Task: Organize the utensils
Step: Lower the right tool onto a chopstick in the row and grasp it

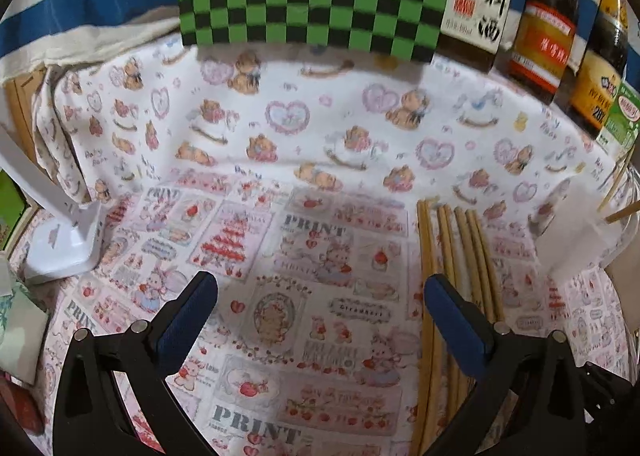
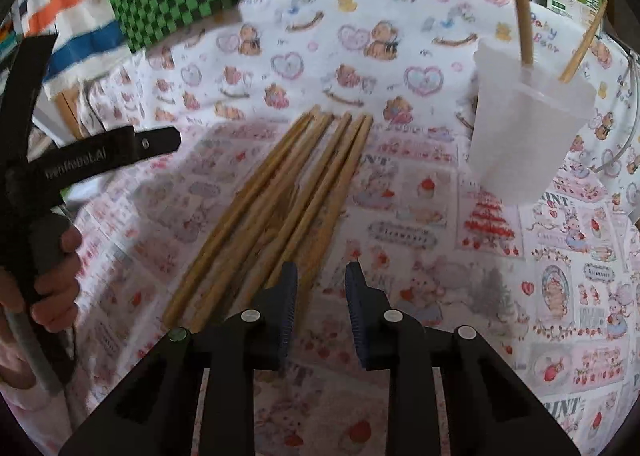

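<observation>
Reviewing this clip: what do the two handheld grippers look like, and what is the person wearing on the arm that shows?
Both grippers are black plastic frames with round silver pivot pins. The left gripper and right gripper carry dark blue ribbed pads. In the right wrist view, the left tool's black body bears pale lettering, too blurred to read, above a grey handle. A pale pink sleeve shows at the wrist.

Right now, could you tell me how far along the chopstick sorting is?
Two chopsticks already stand in the white cup. Nothing is in hand: the right gripper hangs with its jaws partly apart and empty at the near end of the loose chopsticks, and the left gripper is wide open over the printed cloth. The whole row lying on the cloth still needs moving to the cup.
</observation>
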Action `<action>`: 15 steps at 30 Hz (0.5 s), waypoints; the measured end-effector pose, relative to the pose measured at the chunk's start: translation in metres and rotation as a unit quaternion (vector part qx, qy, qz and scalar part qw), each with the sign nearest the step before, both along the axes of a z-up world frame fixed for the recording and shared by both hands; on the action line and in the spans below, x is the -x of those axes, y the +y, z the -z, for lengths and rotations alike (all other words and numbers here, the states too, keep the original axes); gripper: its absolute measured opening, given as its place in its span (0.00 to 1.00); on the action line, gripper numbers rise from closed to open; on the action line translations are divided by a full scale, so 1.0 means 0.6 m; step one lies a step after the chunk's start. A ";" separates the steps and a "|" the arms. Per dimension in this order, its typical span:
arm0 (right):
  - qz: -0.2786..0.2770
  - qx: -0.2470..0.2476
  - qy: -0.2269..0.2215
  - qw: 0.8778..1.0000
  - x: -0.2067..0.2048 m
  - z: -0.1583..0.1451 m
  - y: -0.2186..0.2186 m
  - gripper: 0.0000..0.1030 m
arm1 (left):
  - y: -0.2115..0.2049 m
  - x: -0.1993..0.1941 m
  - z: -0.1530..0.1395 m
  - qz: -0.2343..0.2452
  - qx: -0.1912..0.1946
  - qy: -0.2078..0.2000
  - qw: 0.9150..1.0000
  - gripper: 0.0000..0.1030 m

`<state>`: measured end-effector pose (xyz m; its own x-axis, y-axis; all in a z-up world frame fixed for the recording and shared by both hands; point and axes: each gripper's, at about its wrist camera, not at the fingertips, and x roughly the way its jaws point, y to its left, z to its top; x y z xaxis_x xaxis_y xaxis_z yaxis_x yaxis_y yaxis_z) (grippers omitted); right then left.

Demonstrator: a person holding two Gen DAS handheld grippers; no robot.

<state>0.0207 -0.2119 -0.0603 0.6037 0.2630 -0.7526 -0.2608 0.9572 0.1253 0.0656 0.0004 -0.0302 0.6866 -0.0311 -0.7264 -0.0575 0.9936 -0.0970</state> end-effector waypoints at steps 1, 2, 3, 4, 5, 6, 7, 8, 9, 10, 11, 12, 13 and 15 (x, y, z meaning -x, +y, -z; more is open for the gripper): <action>-0.003 0.003 0.002 1.000 0.000 0.000 0.002 0.27 | 0.000 -0.002 0.003 0.002 -0.001 0.006 1.000 0.99; -0.006 0.004 0.002 1.000 0.000 0.000 0.003 0.27 | -0.001 -0.003 0.004 0.004 -0.006 0.009 1.000 0.99; -0.005 0.011 0.001 1.000 0.000 -0.001 0.004 0.27 | -0.004 -0.004 0.006 0.004 -0.015 0.011 1.000 0.99; -0.005 0.021 -0.001 1.000 0.001 -0.003 0.006 0.27 | -0.008 -0.004 0.006 0.004 -0.024 0.012 1.000 0.99; -0.005 0.024 -0.001 1.000 -0.001 -0.002 0.006 0.27 | -0.012 -0.004 0.007 0.004 -0.036 0.012 0.999 0.99; -0.005 0.026 -0.001 1.000 -0.002 -0.003 0.006 0.27 | -0.016 -0.004 0.008 0.006 -0.043 0.010 0.999 0.99; -0.005 0.026 0.000 1.000 -0.003 -0.004 0.004 0.26 | -0.019 -0.003 0.007 0.009 -0.046 0.009 0.999 0.99; -0.003 0.029 0.000 1.000 -0.003 -0.003 0.003 0.20 | -0.023 -0.002 0.007 0.014 -0.047 0.007 0.999 0.99; 0.003 0.036 -0.001 0.999 -0.004 -0.003 0.001 0.08 | -0.025 -0.001 0.006 0.020 -0.043 0.002 0.999 0.99; 0.010 0.046 -0.004 0.999 -0.004 -0.002 -0.001 0.08 | -0.027 0.002 0.003 0.026 -0.036 -0.006 0.999 0.99; 0.010 0.046 -0.003 0.999 -0.004 -0.002 -0.003 0.08 | -0.030 0.004 0.000 0.030 -0.034 -0.012 0.999 0.99; 0.014 0.042 -0.002 0.999 -0.004 -0.002 -0.007 0.08 | -0.033 0.006 -0.003 0.035 -0.034 -0.017 0.999 0.99; 0.020 0.033 -0.002 0.999 -0.004 -0.003 -0.013 0.08 | -0.036 0.008 -0.005 0.041 -0.034 -0.021 0.998 0.99; 0.020 0.013 -0.008 1.000 -0.001 -0.009 -0.020 0.08 | -0.041 0.009 -0.006 0.054 -0.023 -0.017 0.998 0.98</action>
<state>0.0212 -0.2241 -0.0552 0.6253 0.2192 -0.7490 -0.2236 0.9698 0.0971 0.0604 -0.0240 -0.0264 0.7051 -0.0735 -0.7053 0.0524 0.9973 -0.0515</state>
